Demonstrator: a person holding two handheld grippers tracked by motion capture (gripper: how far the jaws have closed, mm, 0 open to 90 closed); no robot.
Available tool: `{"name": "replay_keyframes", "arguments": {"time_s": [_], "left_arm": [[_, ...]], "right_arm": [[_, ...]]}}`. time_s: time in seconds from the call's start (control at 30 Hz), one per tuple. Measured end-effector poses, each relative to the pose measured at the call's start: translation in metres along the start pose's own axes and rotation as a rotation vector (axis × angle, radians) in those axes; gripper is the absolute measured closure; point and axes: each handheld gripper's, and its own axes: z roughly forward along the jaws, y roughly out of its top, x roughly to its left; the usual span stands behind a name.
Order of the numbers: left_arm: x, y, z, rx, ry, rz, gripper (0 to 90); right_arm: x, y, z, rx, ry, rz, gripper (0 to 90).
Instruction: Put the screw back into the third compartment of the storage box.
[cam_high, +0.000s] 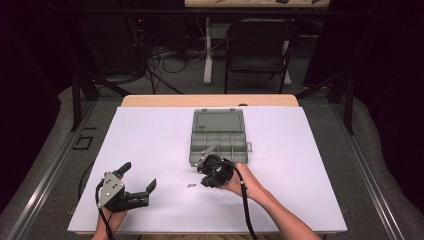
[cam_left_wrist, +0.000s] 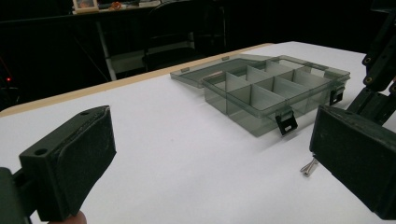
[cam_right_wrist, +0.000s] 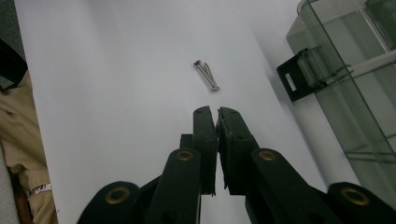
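Observation:
A grey see-through compartment box (cam_high: 193, 150) lies open at the table's middle, its lid (cam_high: 218, 121) flat behind it. Two small metal screws (cam_high: 190, 186) lie together on the white tabletop, left of the box's front corner. My right gripper (cam_high: 204, 181) hovers just right of them with its jaws pressed together. In the right gripper view the screws (cam_right_wrist: 207, 75) lie a little ahead of the shut tips (cam_right_wrist: 217, 114), and I see nothing between them. My left gripper (cam_high: 138, 175) rests at the front left, jaws wide apart and empty (cam_left_wrist: 210, 163).
The box's compartments (cam_left_wrist: 261, 100) look empty, and black latches (cam_right_wrist: 299, 74) hang on its front wall. A white sheet (cam_high: 150, 145) covers the table. A folding chair (cam_high: 257, 45) and cables stand on the floor beyond the far edge.

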Motion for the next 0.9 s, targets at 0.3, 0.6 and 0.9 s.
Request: {"name": "replay_keyframes", "arguments": {"time_s": [0.3,0.6,0.9], "left_arm": [[0.001,0.000,0.002,-0.002,0.002,-0.008,0.1],[0.001,-0.001,0.004,0.006,-0.009,-0.013,0.1],[-0.001,0.000,0.003,-0.002,-0.025,-0.020,0.1]], "right_arm": [[-0.004,-0.002,-0.019,-0.021,-0.005,0.018,86.4],[-0.011,-0.004,-0.035,-0.031,-0.021,0.038,86.4],[-0.016,-0.005,-0.049,-0.061,-0.039,0.060,86.4]]}}
